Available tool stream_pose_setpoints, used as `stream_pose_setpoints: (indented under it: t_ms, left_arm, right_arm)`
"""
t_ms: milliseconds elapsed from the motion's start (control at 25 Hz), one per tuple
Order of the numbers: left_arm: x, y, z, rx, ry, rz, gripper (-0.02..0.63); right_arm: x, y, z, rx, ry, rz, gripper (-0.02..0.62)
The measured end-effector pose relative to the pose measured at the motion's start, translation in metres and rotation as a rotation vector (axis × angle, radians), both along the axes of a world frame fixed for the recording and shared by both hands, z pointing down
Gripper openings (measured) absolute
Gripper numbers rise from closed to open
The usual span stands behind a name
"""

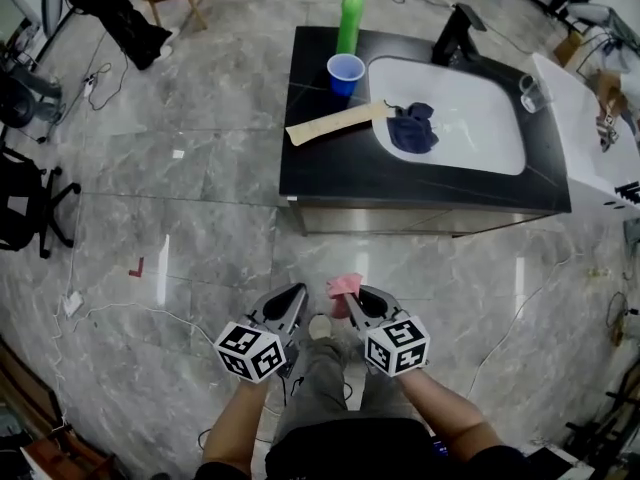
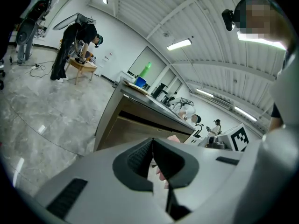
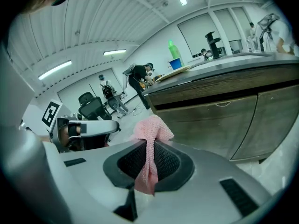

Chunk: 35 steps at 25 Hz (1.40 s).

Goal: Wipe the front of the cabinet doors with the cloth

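The cabinet doors (image 1: 420, 220) show as a thin brown strip under the black countertop; in the right gripper view the wooden cabinet doors (image 3: 219, 120) stand ahead and to the right. My right gripper (image 1: 352, 293) is shut on a pink cloth (image 1: 345, 285), and the pink cloth (image 3: 150, 129) bunches above the jaws of that right gripper (image 3: 149, 141). My left gripper (image 1: 298, 290) is beside it, low over the floor and short of the cabinet. In its own view the left gripper (image 2: 153, 140) is shut with nothing held, and the cabinet front (image 2: 135, 125) lies ahead.
On the countertop (image 1: 320, 158) are a green bottle (image 1: 350, 13), a blue cup (image 1: 345, 72), a wooden board (image 1: 335, 123) and a glass (image 1: 533, 93). A dark cloth (image 1: 412, 128) lies in the white sink (image 1: 480, 153). Office chairs (image 1: 25, 203) and cables are at the left.
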<state>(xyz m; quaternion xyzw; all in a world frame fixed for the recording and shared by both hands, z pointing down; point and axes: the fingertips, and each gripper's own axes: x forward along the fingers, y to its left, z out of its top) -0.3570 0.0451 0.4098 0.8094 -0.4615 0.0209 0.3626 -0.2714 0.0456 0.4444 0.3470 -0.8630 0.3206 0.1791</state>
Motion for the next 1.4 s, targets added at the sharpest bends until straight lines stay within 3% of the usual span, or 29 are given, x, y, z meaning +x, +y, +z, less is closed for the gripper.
stream_pose_setpoints:
  t_ms: [200,400,600,880,1160,1400]
  left_arm:
    - [-0.006,-0.019,0.021,0.007,0.000,-0.042,0.009]
    - [-0.020,-0.032,0.041,0.000,-0.067,-0.043,0.009]
    - [-0.050,-0.043,0.044,-0.004,-0.050,-0.107,0.009]
    - [-0.082,-0.056,0.052,-0.005,-0.093,-0.146,0.009]
    - [-0.071,-0.075,0.058,-0.006,-0.099,-0.179,0.009]
    - [-0.011,-0.084,0.055,0.005,-0.097,-0.117,0.009]
  right_arm:
    - [-0.013,-0.034,0.018,0.027,0.000,-0.012,0.054]
    - [-0.039,-0.066,0.032,0.037,-0.028,-0.006,0.054]
    - [-0.072,-0.093,0.047,0.061,-0.028,-0.024,0.054]
    - [-0.104,-0.120,0.066,0.107,0.000,-0.070,0.054]
    - [-0.067,-0.137,0.071,0.122,0.012,-0.040,0.054]
    - [0.000,-0.147,0.073,0.133,0.042,0.008,0.054]
